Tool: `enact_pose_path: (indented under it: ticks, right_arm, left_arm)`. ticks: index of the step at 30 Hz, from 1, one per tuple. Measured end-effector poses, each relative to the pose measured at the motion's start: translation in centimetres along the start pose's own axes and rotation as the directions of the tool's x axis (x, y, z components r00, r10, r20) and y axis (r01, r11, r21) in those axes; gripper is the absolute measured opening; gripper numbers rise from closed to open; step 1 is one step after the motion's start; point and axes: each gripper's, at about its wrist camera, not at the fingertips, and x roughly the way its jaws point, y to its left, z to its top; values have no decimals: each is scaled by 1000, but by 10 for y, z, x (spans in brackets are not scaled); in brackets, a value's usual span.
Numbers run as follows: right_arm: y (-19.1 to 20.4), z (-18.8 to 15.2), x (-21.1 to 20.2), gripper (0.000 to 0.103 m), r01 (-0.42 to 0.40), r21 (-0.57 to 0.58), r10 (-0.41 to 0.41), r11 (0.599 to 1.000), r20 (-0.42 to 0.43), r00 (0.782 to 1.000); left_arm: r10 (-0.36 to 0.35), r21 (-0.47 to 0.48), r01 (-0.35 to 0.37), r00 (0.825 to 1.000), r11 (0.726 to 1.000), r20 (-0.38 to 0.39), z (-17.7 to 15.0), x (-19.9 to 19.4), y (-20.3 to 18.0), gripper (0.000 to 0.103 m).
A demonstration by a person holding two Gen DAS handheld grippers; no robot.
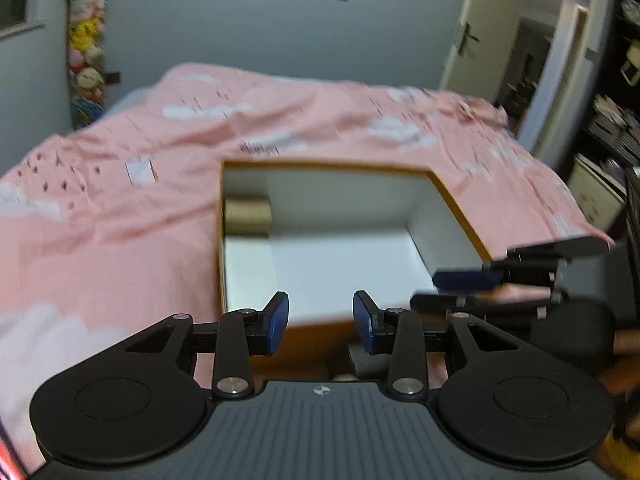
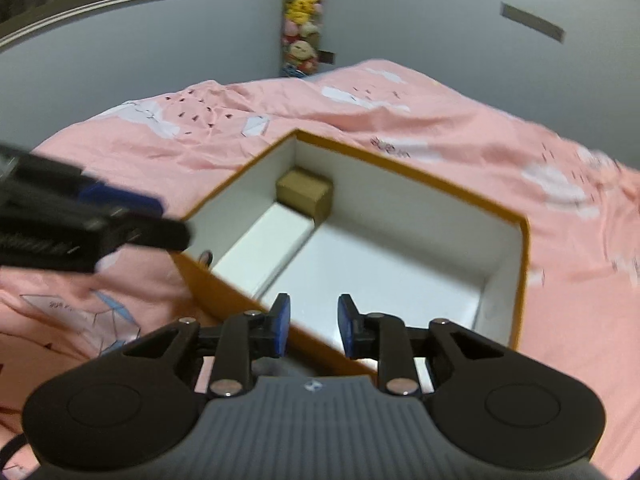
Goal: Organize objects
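An open orange box (image 1: 456, 204) with a white lining sits on a bed covered by a pink duvet (image 1: 120, 200) printed with white clouds and small dark marks. Inside the box, a small brown cardboard carton (image 1: 247, 216) stands in the far left corner, tight against the walls, and a flat white box (image 1: 248, 268) lies along the left wall just in front of it, touching or nearly touching the carton. The remaining floor of the orange box shows bare white.

The left tool (image 1: 320, 322) hovers over the near edge of the orange box, its blue-padded fingers (image 1: 279, 322) spread apart with nothing between them. The right tool (image 2: 311, 326) hangs above the near right corner of the same box, its own blue pads (image 2: 282, 324) likewise apart and holding nothing. Each tool also shows in the other's camera: the right one comes in from the right edge of the left wrist view beside the box's right wall, and the left one appears blurred at the left of the right wrist view, just outside the box's left wall.

Behind the bed rises a grey wall (image 1: 240, 28), with a tall column of stuffed plush toys (image 1: 86, 52) hanging in the corner. On the right of the left wrist view an open door (image 1: 476, 32) leads to a lit hallway, and dark shelving (image 1: 616, 120) packed with items lines the far right edge. Both views are softened by blur.
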Motion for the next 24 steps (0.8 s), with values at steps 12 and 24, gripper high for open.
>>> enact_pose_path:
  ticks: [12, 24]
  right_arm:
    - [9, -57, -14, 28, -2, 134, 15, 991, -98, 995]
    - [9, -66, -12, 32, 2, 164, 21, 986, -139, 990]
  left_arm:
    - [-48, 130, 71, 984, 989, -174, -56, 3, -35, 56]
    - [80, 246, -42, 986, 968, -146, -71, 8, -60, 36]
